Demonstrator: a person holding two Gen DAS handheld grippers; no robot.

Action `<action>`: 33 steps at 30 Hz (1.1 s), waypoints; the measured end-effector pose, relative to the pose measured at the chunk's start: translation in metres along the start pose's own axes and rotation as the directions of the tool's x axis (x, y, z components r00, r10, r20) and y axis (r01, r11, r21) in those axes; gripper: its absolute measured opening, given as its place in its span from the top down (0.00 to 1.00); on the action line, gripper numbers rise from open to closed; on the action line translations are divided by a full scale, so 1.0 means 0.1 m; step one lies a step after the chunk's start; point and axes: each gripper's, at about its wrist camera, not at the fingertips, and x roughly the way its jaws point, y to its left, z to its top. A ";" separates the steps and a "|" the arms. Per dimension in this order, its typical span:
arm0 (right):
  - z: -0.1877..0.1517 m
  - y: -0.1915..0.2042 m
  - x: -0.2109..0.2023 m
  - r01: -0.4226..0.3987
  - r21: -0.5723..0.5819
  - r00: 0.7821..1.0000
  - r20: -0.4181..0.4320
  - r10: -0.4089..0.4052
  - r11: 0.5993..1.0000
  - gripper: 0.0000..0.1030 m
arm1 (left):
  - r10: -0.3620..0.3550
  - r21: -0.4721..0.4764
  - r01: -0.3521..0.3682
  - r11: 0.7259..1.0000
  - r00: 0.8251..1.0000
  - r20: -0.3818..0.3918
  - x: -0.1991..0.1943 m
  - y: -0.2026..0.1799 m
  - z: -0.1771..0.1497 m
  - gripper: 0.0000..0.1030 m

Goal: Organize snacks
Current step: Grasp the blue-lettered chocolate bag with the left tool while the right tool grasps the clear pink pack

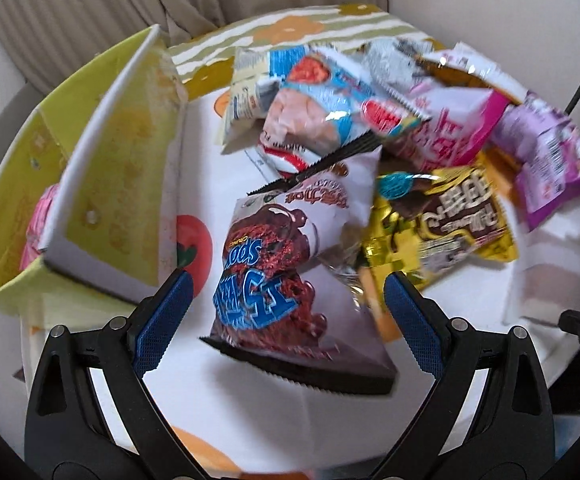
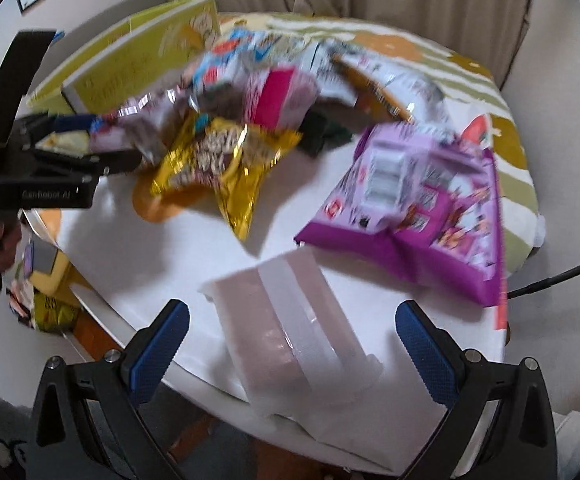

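Beige curtains hang behind the surface (image 1: 250, 432), a white top under a cloth printed with orange fruit and green stripes, and we see a heap of snack packets spread across it. At the left stands a yellow-green box (image 1: 122, 152) with a white divider; something pink shows in its far-left compartment. Our left gripper (image 1: 286, 316) has its blue-padded fingers wide apart, and between them, though not touched by either, lies the chocolate snack bag (image 1: 290, 272). Its long axis runs away from us, its dark serrated bottom seam nearest the gripper and its top seam pointing toward the heap. Just right of it lies a gold packet (image 1: 445, 232), and beyond it a light-blue packet (image 1: 313, 108), a pink packet (image 1: 449, 128) and, farther right, a purple packet (image 1: 549, 156). Our right gripper (image 2: 291, 344) is likewise spread open and grips nothing; between its fingers a pale translucent pouch (image 2: 290, 332) lies flat at the near edge, its long axis running diagonally away to the upper left. The purple packet sits just beyond that pouch, to the right, apparently with its back panel facing up.
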 end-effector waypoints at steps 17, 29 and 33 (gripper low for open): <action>-0.05 0.09 0.27 -0.035 -0.096 0.998 -0.054 0.030 0.995 0.15 | 0.008 0.067 -0.006 0.998 0.999 -0.032 0.21 -0.07 0.03 0.40; -0.25 0.25 0.35 -0.025 -0.171 0.998 -0.059 0.015 0.985 0.37 | -0.012 0.006 0.012 1.000 0.998 -0.066 0.08 0.02 -0.10 0.41; -0.29 0.28 0.32 -0.012 -0.174 0.999 -0.046 0.004 0.985 0.39 | -0.016 -0.016 0.015 1.000 0.997 -0.069 0.03 0.07 -0.13 0.41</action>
